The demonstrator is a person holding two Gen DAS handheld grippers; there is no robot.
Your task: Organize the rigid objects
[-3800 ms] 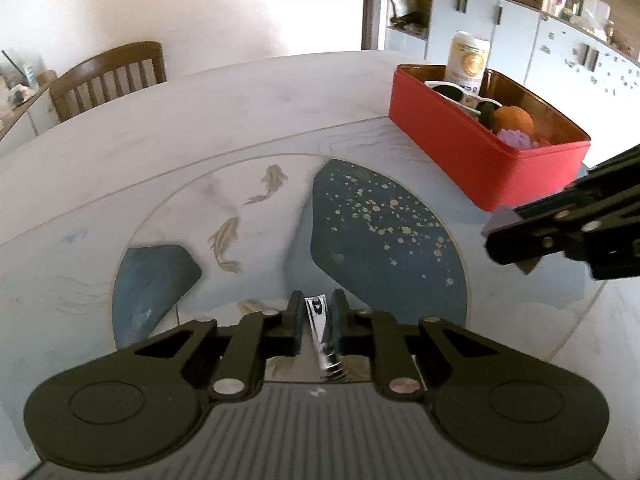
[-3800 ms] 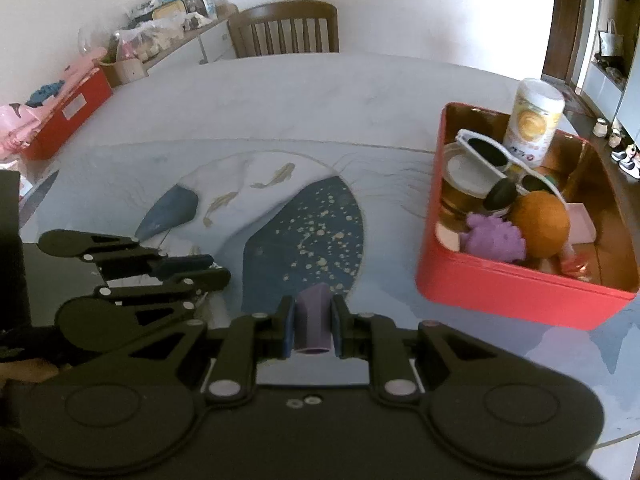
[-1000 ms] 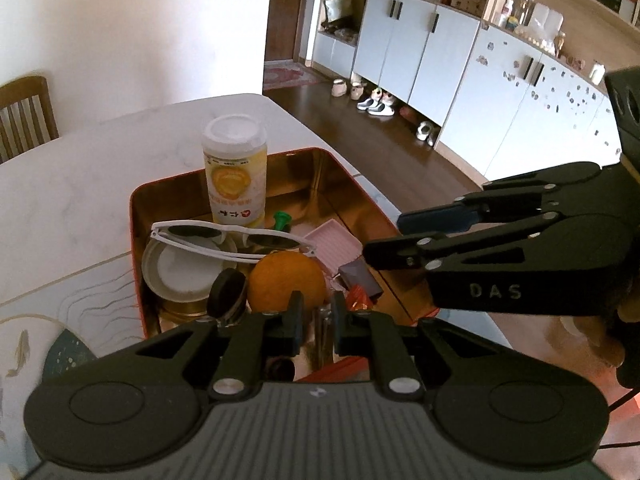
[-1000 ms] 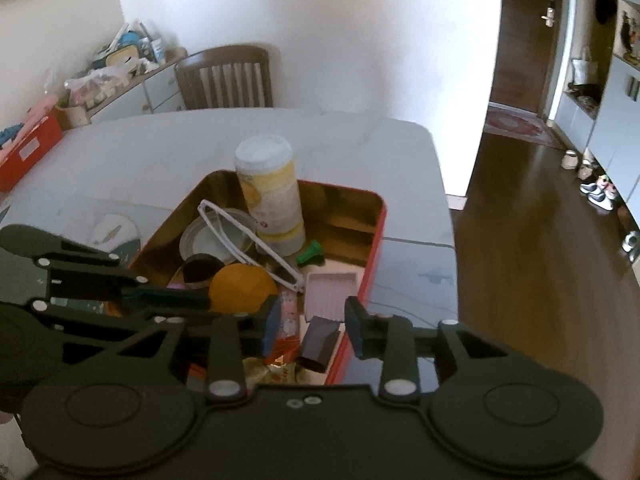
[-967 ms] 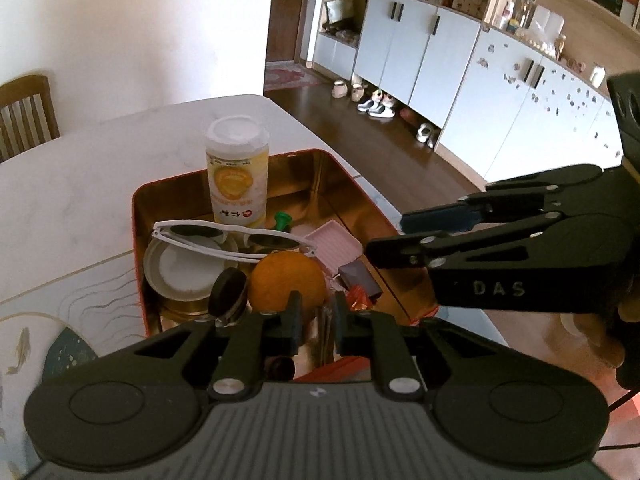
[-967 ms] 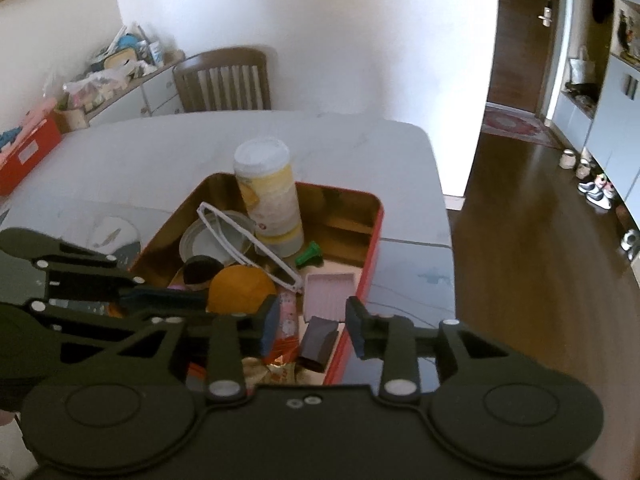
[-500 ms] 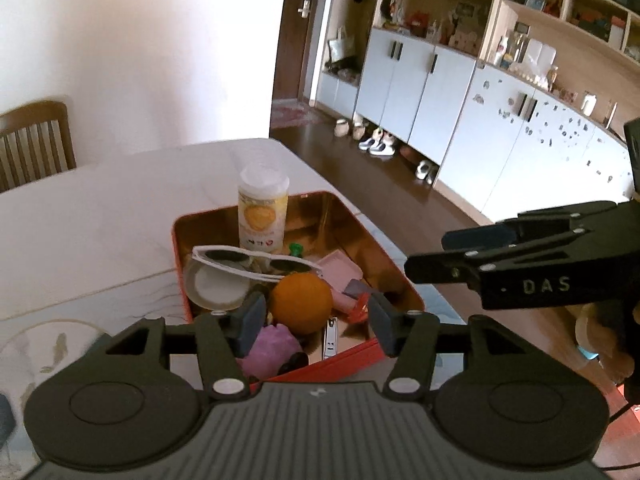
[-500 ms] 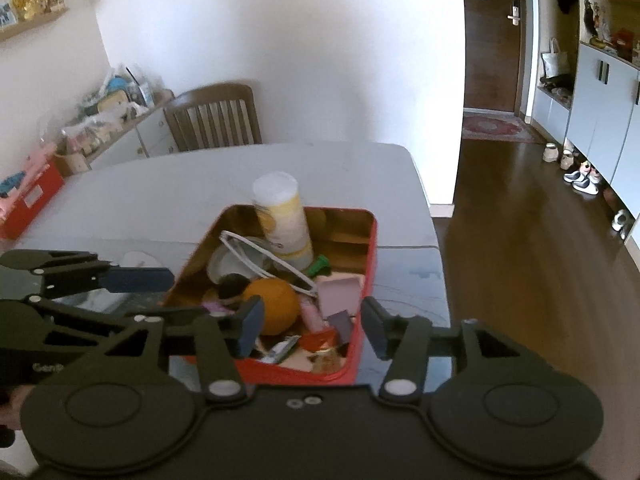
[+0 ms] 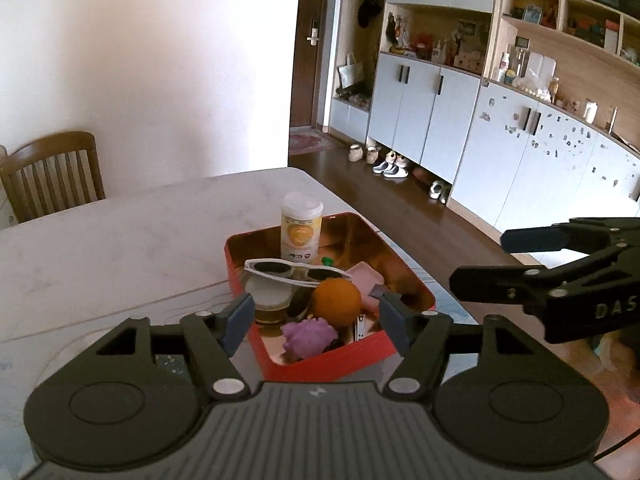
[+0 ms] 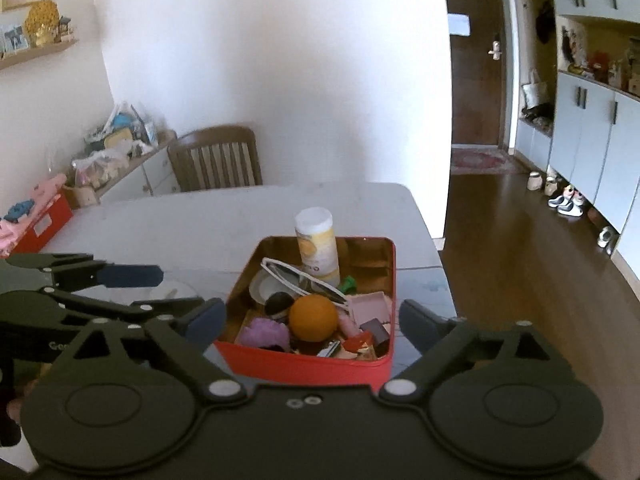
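One red bin [image 10: 24,220]; right view only

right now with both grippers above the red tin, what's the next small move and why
Probably draw both back toward the table to look for another loose item. The left gripper and right gripper are opening with nothing between them, and the nail clipper already lies in the red tin beside the orange ball.

Red tin [image 9: 320,364] on the desk [image 9: 120,248], seen past the left tool [image 9: 314,314].
Its jaws are opening, empty; an orange ball [image 9: 335,303], sunglasses [image 9: 294,272] and a nail clipper [image 9: 360,326] lie inside.
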